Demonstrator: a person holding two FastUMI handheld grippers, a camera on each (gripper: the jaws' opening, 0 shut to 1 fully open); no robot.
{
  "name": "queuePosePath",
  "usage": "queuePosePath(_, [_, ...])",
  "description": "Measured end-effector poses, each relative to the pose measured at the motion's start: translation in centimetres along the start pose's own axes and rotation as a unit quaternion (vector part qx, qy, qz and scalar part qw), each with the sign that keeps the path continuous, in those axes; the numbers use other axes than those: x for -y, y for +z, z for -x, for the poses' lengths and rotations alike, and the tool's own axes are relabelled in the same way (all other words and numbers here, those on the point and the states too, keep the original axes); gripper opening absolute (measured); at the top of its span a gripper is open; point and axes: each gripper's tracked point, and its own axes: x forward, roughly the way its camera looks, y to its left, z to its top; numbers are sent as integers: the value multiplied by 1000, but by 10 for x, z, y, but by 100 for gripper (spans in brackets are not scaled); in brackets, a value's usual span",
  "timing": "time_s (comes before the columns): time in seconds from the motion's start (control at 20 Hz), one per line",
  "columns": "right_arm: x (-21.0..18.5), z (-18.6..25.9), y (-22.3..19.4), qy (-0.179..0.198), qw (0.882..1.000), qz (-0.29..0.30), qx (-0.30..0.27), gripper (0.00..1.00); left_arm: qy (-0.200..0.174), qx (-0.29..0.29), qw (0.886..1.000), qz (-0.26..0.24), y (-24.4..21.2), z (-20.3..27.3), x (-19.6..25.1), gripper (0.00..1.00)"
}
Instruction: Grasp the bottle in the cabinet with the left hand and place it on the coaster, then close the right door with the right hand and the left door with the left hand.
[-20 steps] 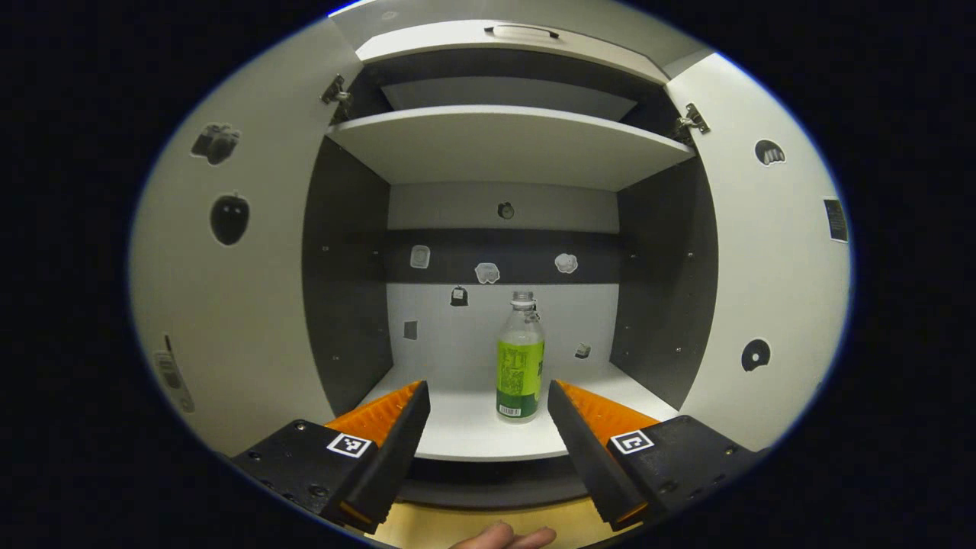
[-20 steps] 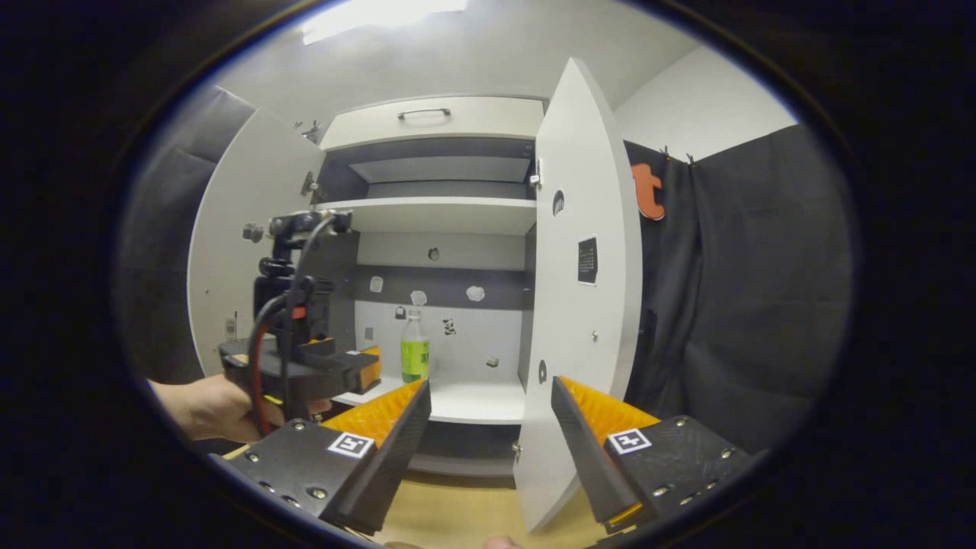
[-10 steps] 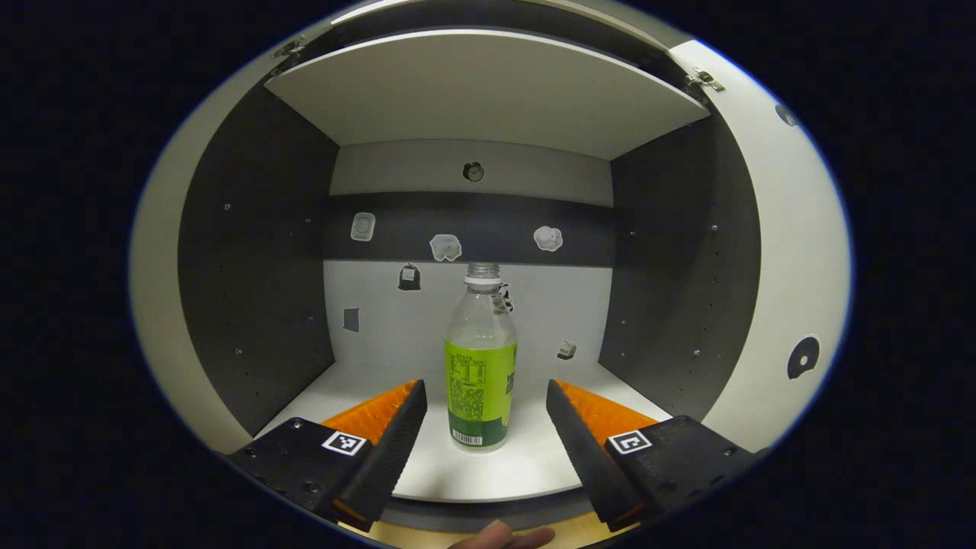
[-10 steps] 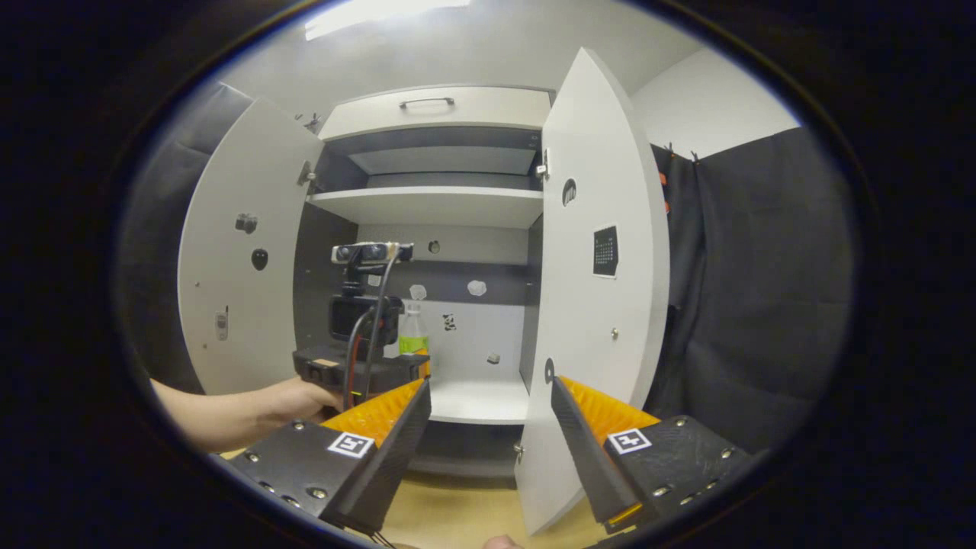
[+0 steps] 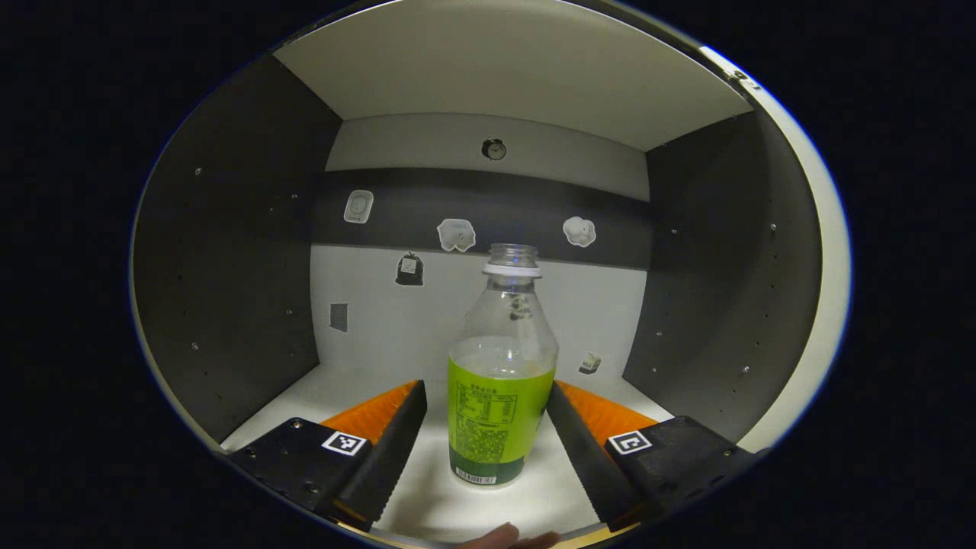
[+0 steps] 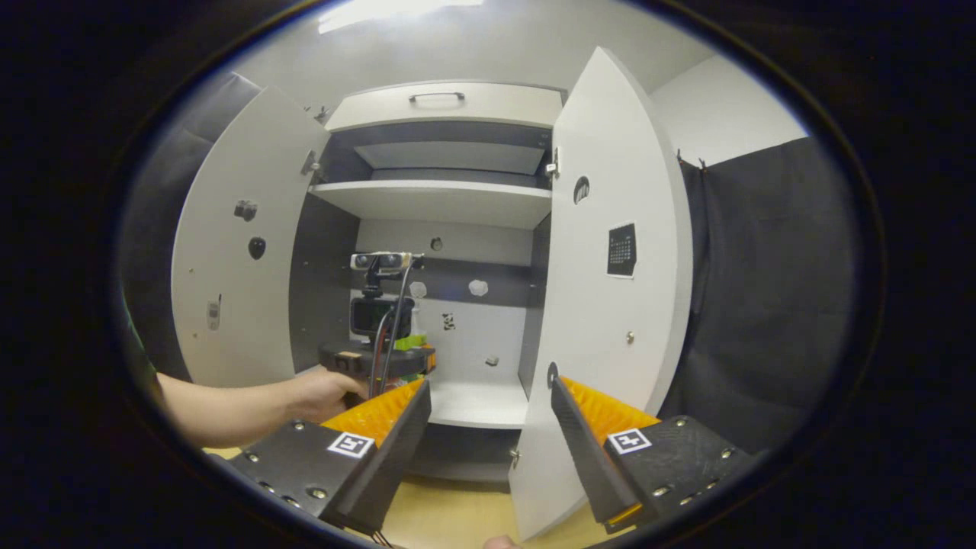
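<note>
With both cabinet doors swung wide, the left door (image 6: pixel 229 267) is at far left in the right gripper view. The left gripper (image 5: pixel 483 427) is inside the cabinet (image 5: pixel 229 252), fingers spread, bottle (image 5: pixel 499 381) upright on the lower shelf (image 5: pixel 328 389) between them, not pinched. The right gripper (image 6: pixel 488 427), spread and holding nothing, sits by the right door (image 6: pixel 610 320).

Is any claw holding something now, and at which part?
Nothing is held. The left claw is open around the bottle at its label; the right claw is open.
</note>
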Motion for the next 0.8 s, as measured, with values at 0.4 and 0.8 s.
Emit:
queuePosePath(0.4, [-1,9,-4,10,1000,-6,-7,94,-24,-19,999,-40,-3,2,12,79])
queuePosePath(0.8, [-2,36,-5,25,999,-21,-3,94,-42,26,997,-59,30,74,21,78])
